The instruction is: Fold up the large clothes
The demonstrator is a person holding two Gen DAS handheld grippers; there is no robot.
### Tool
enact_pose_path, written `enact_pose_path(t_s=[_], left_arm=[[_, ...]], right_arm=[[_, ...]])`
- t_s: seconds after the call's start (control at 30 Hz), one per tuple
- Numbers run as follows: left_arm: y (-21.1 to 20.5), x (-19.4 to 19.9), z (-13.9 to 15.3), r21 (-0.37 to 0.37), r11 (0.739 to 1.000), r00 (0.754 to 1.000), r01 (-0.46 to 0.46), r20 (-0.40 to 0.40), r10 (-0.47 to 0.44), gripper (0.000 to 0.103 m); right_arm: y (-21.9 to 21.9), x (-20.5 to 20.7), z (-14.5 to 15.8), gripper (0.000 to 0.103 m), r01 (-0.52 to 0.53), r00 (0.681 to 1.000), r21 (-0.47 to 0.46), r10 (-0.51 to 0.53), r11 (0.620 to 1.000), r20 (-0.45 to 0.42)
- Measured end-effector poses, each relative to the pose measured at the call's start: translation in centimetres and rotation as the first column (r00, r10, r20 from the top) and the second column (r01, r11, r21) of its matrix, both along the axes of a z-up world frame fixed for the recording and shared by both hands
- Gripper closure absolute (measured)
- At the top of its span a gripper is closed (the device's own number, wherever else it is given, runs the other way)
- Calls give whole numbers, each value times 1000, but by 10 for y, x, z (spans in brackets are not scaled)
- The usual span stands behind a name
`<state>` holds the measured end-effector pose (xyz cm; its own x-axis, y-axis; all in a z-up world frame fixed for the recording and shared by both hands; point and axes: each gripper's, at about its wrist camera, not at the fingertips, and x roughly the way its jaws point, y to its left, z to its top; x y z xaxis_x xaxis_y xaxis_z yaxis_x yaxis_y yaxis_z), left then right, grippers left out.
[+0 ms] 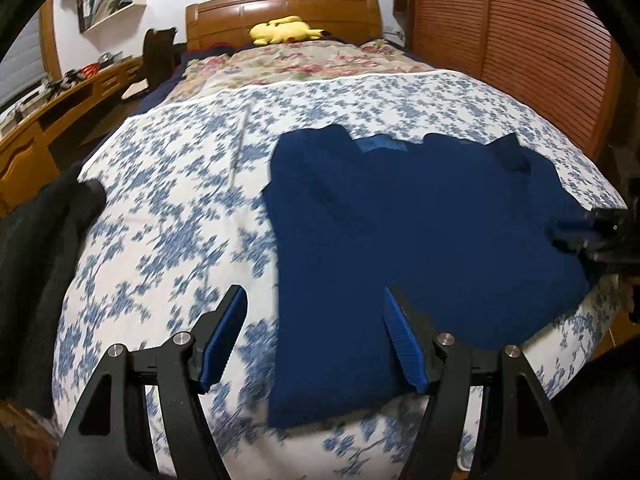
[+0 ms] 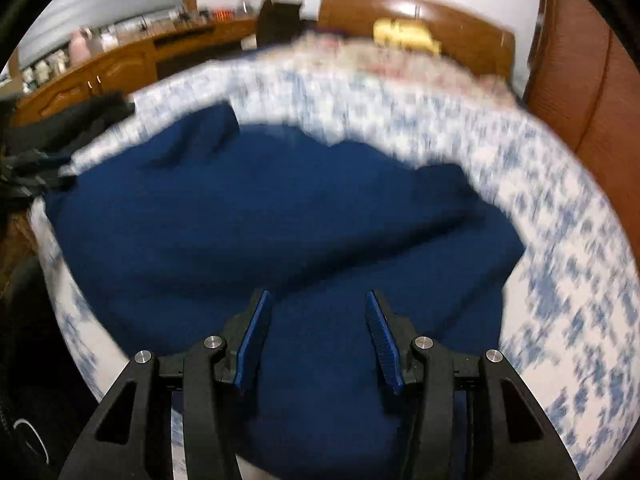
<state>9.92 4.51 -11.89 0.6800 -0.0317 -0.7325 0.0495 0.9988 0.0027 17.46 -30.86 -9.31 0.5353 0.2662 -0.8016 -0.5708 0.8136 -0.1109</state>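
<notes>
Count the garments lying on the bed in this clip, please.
2. A navy blue garment lies spread flat on the floral bedspread, ahead of both grippers. A black garment is heaped at the bed's left edge. Others may lie outside the views.

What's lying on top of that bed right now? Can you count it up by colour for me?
Navy blue garment: 1
Black garment, at the bed's left edge: 1
Yellow plush toy, by the headboard: 1
Total: 3 things on the bed. Neither gripper counts; both hang above it, holding nothing.
</notes>
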Motion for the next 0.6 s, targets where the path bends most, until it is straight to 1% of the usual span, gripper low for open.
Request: enact_pose_path(t_s=[0.07,0.27,0.37,0.43,0.53,0.6], left_arm=[[7,-6,-1,-12,1000,1000,-18,-4,18,33],[19,-18,-16,-32,998,998,-49,-44,48,33],[26,-19,-24,-72,995,996,-64,-64,60,32],[29,-20,-27,-86,994,995,-73,-68,67,29],[27,-20,-33,-90,993,994,-76,-82,69,29],[25,-21,-35,-84,993,994,-80,-75,74,29]], right_arm=[[0,1,-7,52,-12,1000,-7,12,1000,13],[-2,3,-7,51,-9,1000,-13,9,1000,23],[-1,4,-8,51,-11,1000,-20,11,1000,28],[6,-6,-5,51,-12,999,-31,13,999,37],[7,-6,-5,51,-13,999,-30,14,999,39],[6,-5,-5,51,-14,999,-24,15,1000,37]])
